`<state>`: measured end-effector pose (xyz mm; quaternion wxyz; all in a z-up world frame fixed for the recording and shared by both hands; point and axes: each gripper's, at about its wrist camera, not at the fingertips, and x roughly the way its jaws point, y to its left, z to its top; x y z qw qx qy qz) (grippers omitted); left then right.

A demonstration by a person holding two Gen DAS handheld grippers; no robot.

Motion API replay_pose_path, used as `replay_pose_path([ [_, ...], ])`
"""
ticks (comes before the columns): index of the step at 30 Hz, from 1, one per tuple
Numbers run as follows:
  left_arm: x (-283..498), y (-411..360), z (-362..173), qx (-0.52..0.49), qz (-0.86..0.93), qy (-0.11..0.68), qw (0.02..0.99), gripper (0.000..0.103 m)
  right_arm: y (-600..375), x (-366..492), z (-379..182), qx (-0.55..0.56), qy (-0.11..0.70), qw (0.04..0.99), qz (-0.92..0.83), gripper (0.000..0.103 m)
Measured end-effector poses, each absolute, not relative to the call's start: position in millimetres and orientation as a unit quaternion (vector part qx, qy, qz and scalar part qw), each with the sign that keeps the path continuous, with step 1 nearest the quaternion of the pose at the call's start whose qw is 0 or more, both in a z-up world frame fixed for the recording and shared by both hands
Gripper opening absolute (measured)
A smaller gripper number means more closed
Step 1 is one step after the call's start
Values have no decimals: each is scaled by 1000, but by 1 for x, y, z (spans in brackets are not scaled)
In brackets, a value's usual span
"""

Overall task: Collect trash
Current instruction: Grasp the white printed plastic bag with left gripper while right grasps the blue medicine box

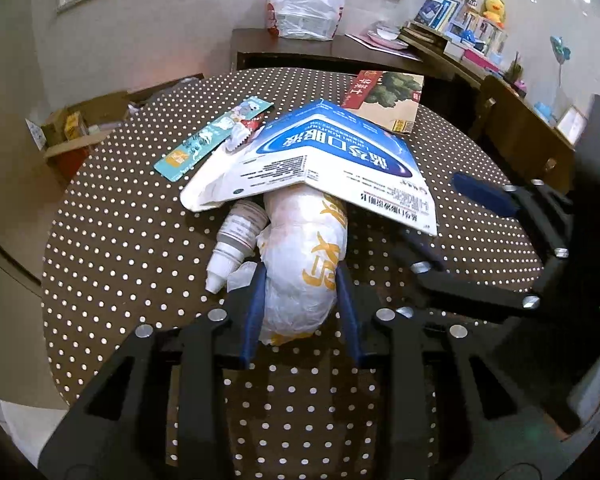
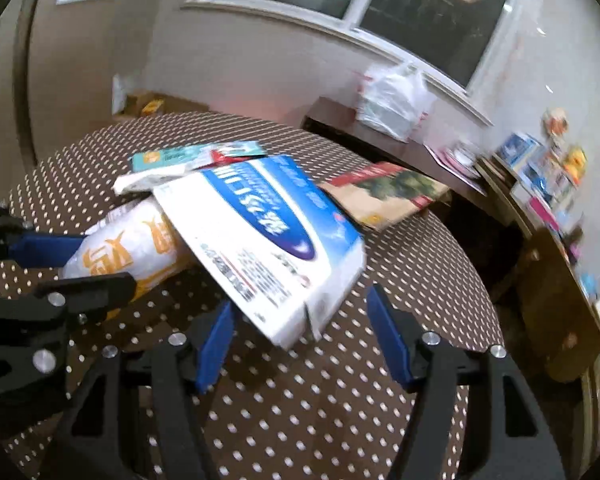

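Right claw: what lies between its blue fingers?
The near corner of the flattened white-and-blue carton sits between the right claw fingers, untouched, in the right wrist view.

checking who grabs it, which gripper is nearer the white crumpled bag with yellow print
Left. The left gripper has its fingers on both sides of the white crumpled bag. The right gripper is off to the side, at the blue and white box.
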<state>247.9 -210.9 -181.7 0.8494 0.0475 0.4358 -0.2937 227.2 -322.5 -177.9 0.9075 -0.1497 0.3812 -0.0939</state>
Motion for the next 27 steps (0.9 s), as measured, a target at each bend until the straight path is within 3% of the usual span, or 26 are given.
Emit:
replay_pose_path([
  [3,248,-210,-182,44,-297,435,849,33,-317,236,-181,-166,379,905,-96,61],
  [9,244,-204,-168,29,-309,416,855,31,-329,231,-162,-137,346,922,-109,18],
  [12,238,-197,-157,19,-315,401,860,31,-336,222,-143,-111,318,935,-114,8],
  [27,204,-112,-95,-51,-278,318,905,30,-295,180,-68,9,245,969,-27,4],
])
